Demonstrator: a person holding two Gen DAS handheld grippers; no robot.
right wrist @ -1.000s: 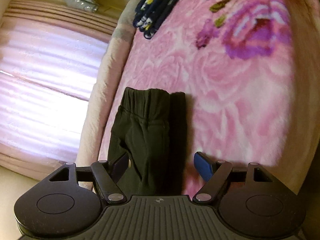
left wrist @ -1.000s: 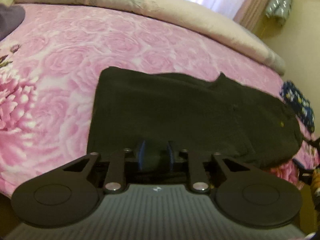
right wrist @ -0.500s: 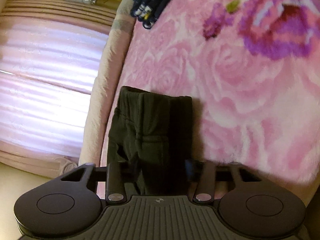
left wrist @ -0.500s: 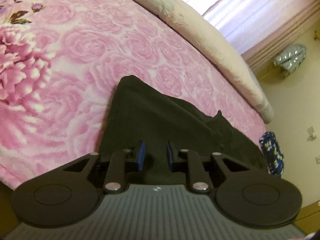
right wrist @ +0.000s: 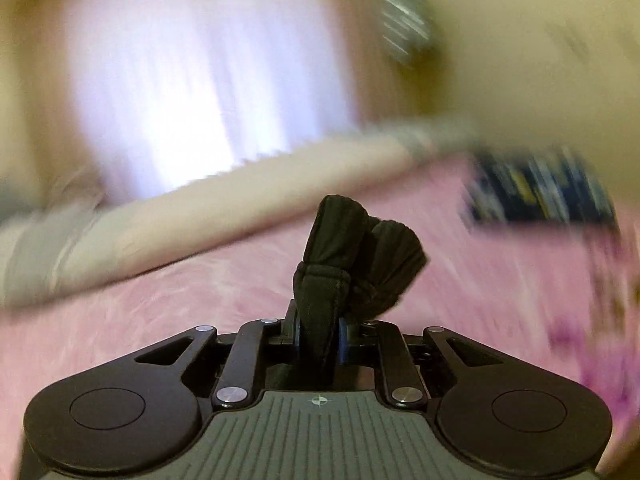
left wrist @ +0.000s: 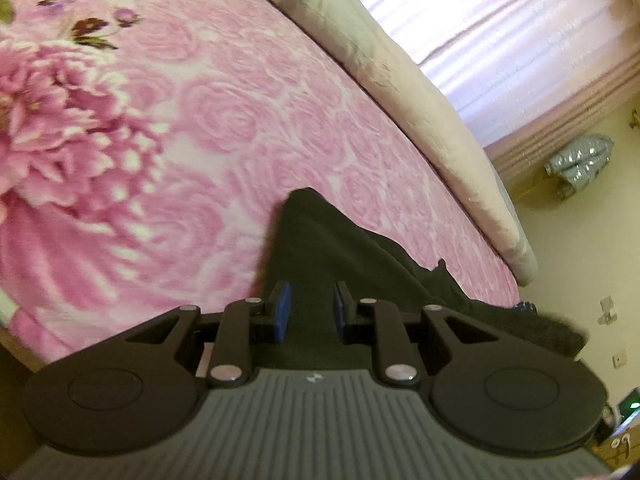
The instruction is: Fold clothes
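Note:
A dark green-black garment (left wrist: pixel 344 264) lies on the pink rose-patterned blanket (left wrist: pixel 200 120). In the left wrist view my left gripper (left wrist: pixel 309 308) is closed on its near edge, blue pads pressing the cloth between them. In the right wrist view my right gripper (right wrist: pixel 319 330) is shut on a bunched end of the same garment (right wrist: pixel 352 256), which sticks up above the fingers, lifted off the blanket (right wrist: pixel 160 304). The right view is strongly motion-blurred.
A beige rolled quilt (left wrist: pixel 400 80) runs along the bed's far side under a bright curtain (left wrist: pixel 480 20). A folded navy patterned garment (right wrist: pixel 536 192) lies on the bed at the right. A silver bundle (left wrist: pixel 580 160) sits by the wall.
My right gripper closed on the garment's end and lifted it, swinging fast. My left gripper kept its hold and turned, so the garment now trails off to the right.

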